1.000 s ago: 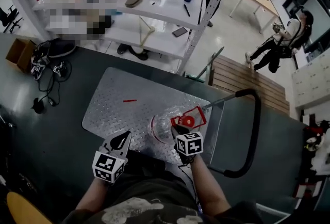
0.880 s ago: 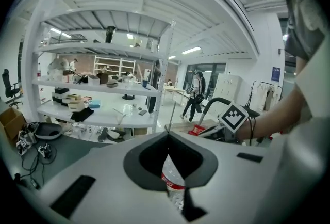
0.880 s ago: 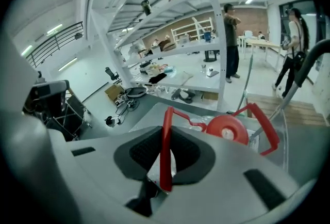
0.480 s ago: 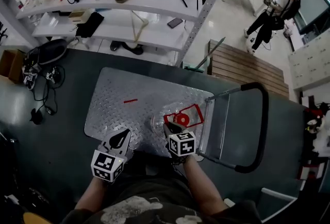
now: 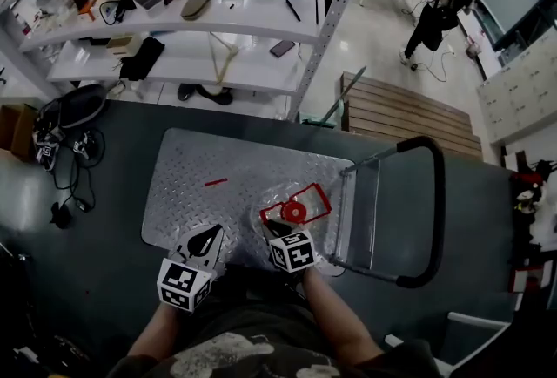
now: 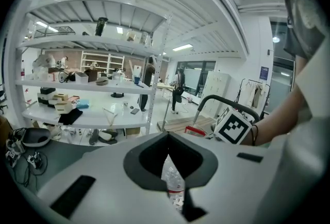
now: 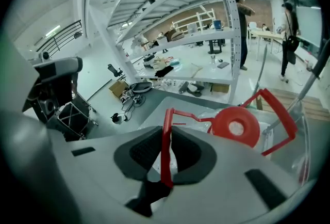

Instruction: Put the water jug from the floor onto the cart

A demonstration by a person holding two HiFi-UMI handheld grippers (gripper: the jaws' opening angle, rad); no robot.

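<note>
The clear water jug (image 5: 271, 199) with a red cap (image 5: 296, 212) and a red carry handle (image 7: 166, 141) is over the near right part of the cart's steel deck (image 5: 218, 160). Whether it rests on the deck I cannot tell. My right gripper (image 5: 277, 230) is shut on the handle, whose red bar runs up between the pads (image 7: 138, 152) in the right gripper view. The cap (image 7: 236, 126) shows just beyond. My left gripper (image 5: 205, 239) hovers at the deck's near edge, left of the jug. Its jaws are shut on nothing. A sliver of clear plastic (image 6: 171, 174) shows behind them.
The cart's black push handle (image 5: 438, 209) stands at its right end. White shelves (image 5: 226, 19) loaded with small items run behind the cart. A wooden pallet (image 5: 409, 115) lies at the back right. Cables and a bag (image 5: 65, 119) lie on the floor at the left. A person (image 5: 431, 23) stands far off.
My right gripper has brought the jug a little nearer and lower over the deck. The left gripper has shifted slightly and then held still. Both grips are unchanged.
</note>
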